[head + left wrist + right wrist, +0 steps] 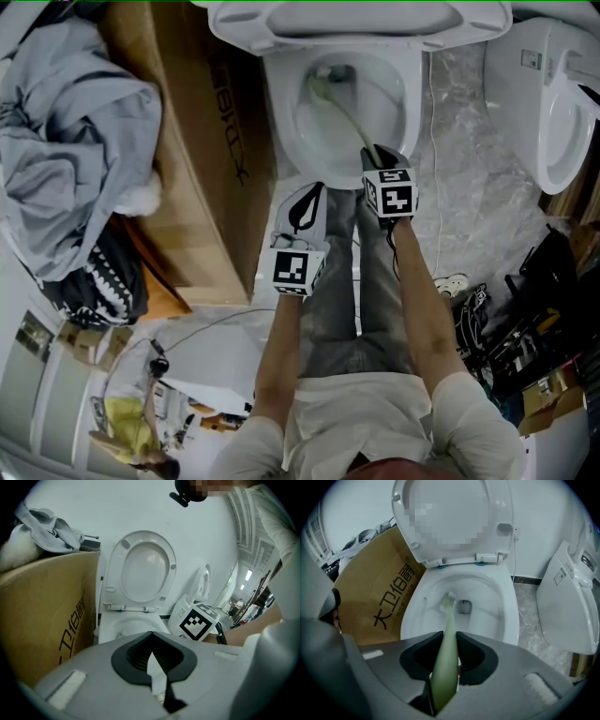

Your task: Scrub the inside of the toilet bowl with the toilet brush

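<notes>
Head view: the bowl (409, 111) is at 12 o'clock, with the seat (337, 17) raised behind it. A box (202, 169) stands against it at 9 o'clock and a second toilet (548, 103) is at 3 o'clock.

The right gripper (373, 157) is held above the bowl's 6 o'clock rim. In the right gripper view its jaws (446, 654) are seen clamped on the green handle of the brush (448, 630). The brush runs down and forward into the bowl (512, 616). Its bristle head rests on the porcelain just at 9 o'clock of the drain (464, 606).

The left gripper (307, 208) is held outside the bowl, near its 7 o'clock corner. Its jaws (152, 644) are brought together on nothing.

Step judged: scrubbing is under way, low in the bowl beside the drain.

Notes for doing it well:
- The handle is gripped far back, so a long lever is formed. The clamp is best kept firm so that the handle is not twisted between the jaws.
- The head is best pressed lightly and swept in overlapping arcs, from the drain up the wall, then round under the rim from 9 through 12 to 3 o'clock.
- The strokes are best driven from the wrist, slowly, so that water is not flicked out.
- The left gripper is best kept clear of the handle's path.
</notes>
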The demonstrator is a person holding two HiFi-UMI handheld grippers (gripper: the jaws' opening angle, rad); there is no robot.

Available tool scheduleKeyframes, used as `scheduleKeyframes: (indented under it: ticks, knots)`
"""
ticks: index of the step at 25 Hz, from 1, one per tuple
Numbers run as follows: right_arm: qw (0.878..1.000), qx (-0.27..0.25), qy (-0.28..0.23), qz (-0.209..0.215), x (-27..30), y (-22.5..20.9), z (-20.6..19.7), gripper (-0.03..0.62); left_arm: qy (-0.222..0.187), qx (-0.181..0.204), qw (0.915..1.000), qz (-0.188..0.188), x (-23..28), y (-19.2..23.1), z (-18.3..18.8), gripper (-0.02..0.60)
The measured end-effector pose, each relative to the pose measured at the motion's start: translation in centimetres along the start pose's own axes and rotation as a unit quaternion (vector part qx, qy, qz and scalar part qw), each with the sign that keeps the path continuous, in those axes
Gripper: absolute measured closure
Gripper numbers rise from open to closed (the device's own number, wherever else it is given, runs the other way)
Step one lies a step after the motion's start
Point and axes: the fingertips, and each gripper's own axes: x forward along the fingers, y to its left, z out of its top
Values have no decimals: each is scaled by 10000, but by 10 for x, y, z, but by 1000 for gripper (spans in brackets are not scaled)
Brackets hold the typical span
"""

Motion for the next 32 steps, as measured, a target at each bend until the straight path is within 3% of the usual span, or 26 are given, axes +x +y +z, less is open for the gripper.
scheduleKeyframes:
  ticks: [12, 24, 32]
  knots:
    - [9968, -532, 130, -576, -12, -42, 51, 504, 11, 13, 10000, -42, 5, -1, 4, 561]
    - [9904, -1063, 157, -864, -29, -74, 63, 503, -7, 54, 9999, -92, 3, -7, 0, 561]
    - [9641, -2272, 277, -1347, -44, -97, 66, 503, -58, 49, 9999, -88, 2, -11, -1, 561]
